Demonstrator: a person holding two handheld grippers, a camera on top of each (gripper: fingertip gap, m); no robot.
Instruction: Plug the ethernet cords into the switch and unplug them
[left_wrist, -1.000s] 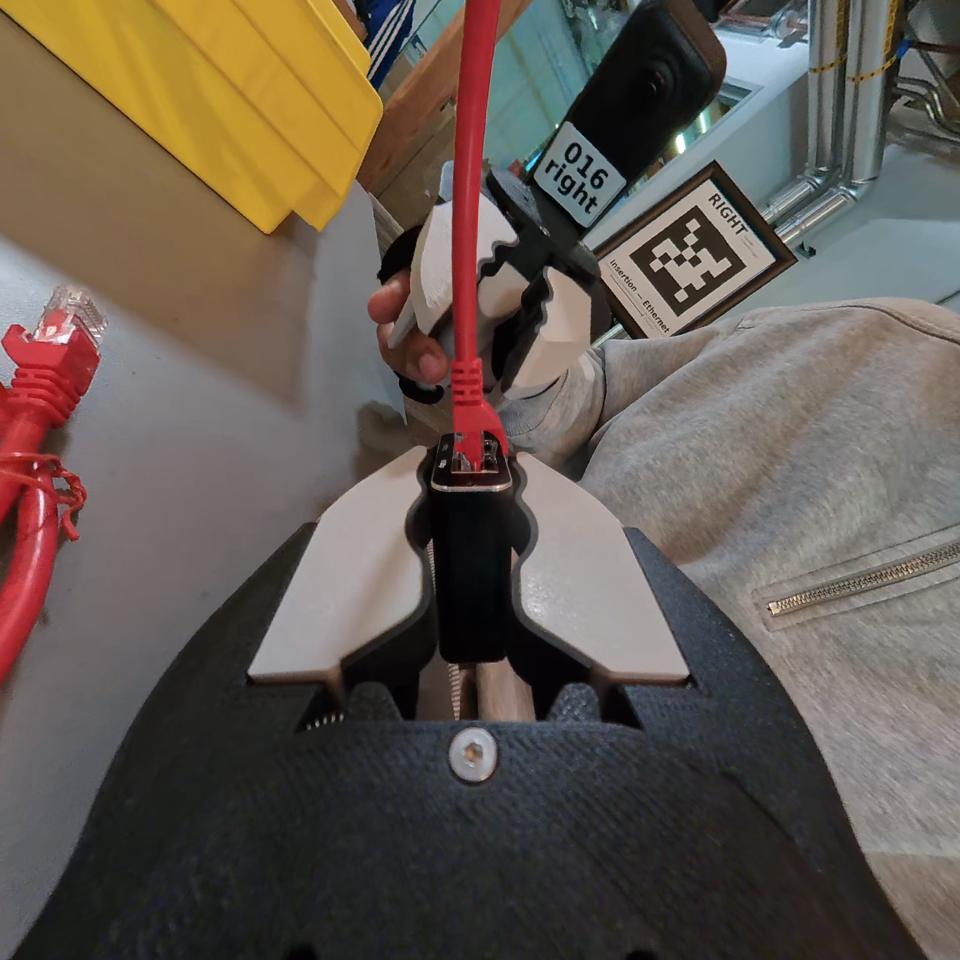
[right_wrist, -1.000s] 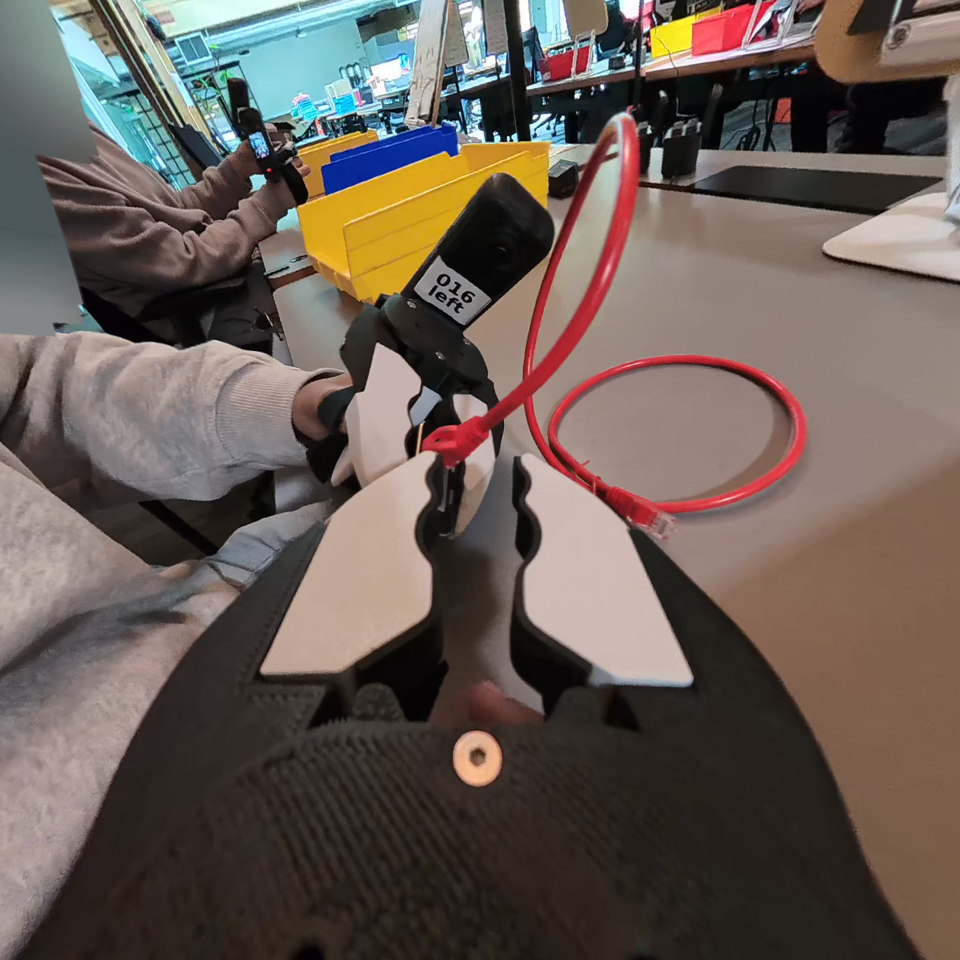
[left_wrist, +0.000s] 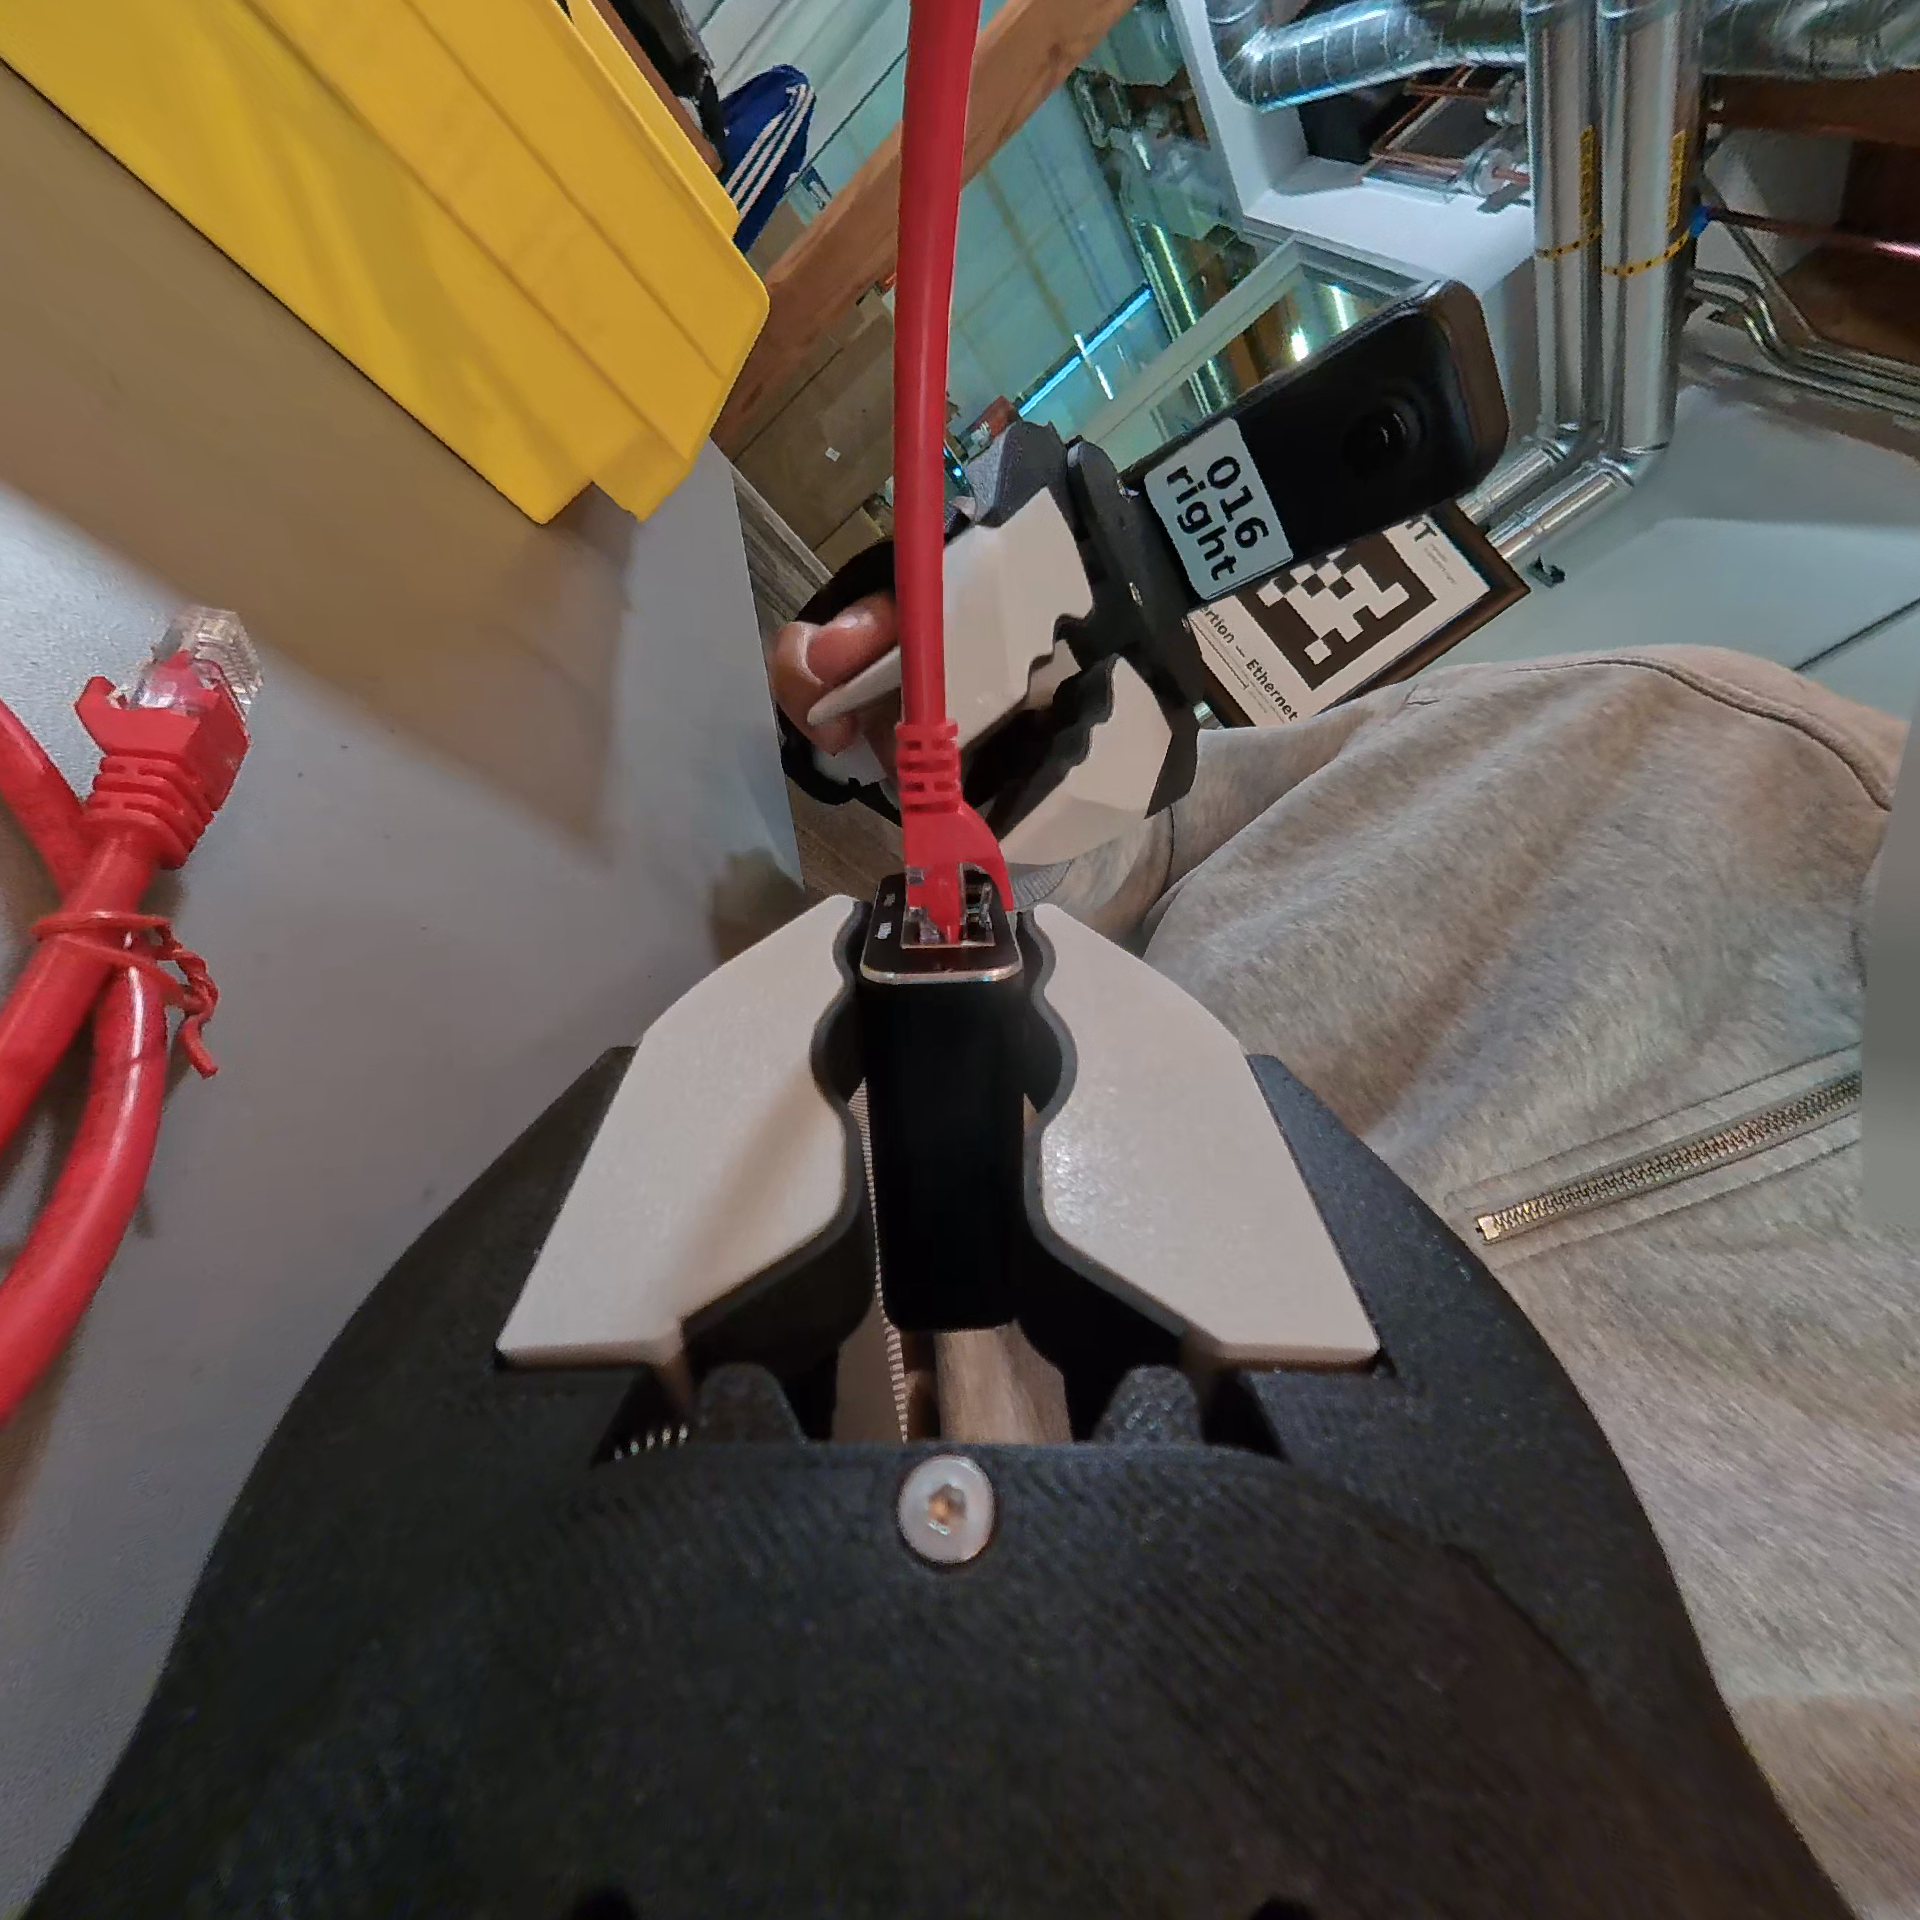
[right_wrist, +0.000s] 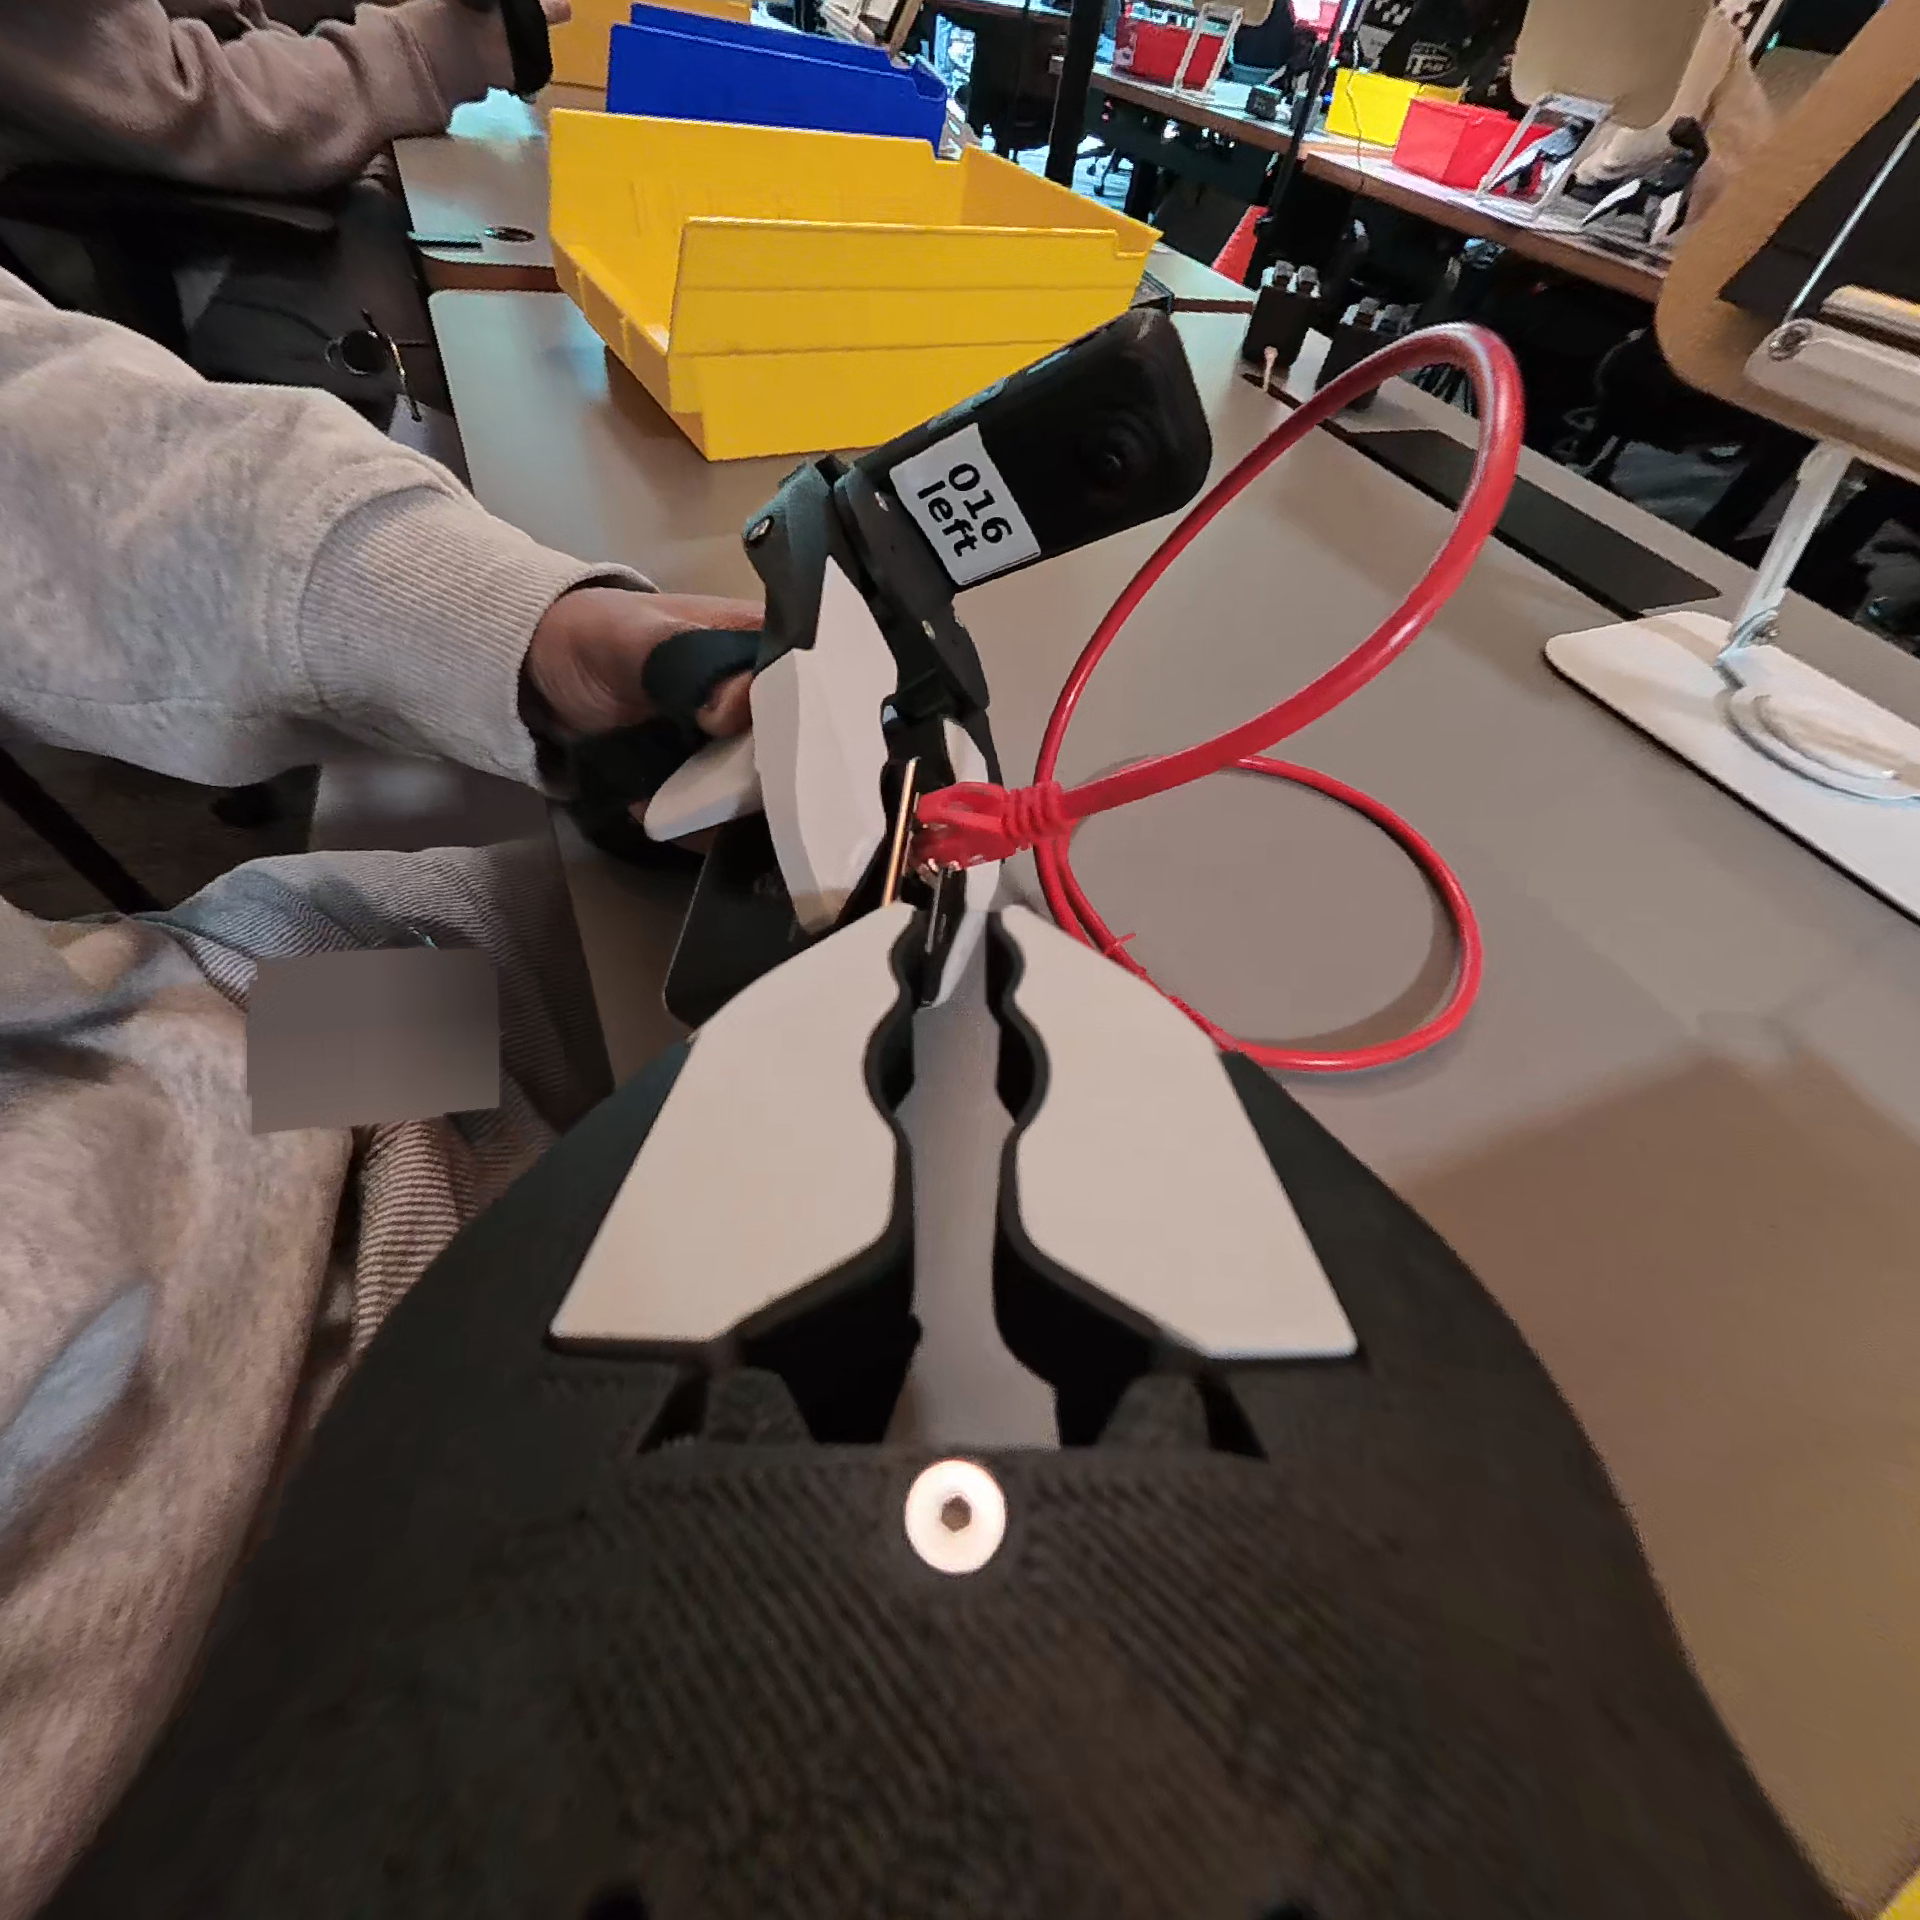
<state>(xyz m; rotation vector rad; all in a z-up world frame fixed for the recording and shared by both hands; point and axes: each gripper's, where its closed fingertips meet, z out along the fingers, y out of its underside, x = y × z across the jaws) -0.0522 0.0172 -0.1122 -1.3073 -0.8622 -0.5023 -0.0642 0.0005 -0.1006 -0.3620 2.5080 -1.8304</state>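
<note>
- Your bench (right_wrist: 1558, 1195) is a plain grey-brown top, evenly lit.
- Yellow bins (right_wrist: 831, 301) sit at its far edge, a blue bin (right_wrist: 769, 78) behind them.
- More desks stand beyond you.
- Silver ducting (left_wrist: 1600, 208) runs overhead.

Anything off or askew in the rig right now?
Nothing damaged. The left gripper is shut on the black switch, with one red ethernet cord seated straight in a port. Its slack loops in the air and on the table; the free plug lies loose there. The right gripper is open, holding nothing.
</note>
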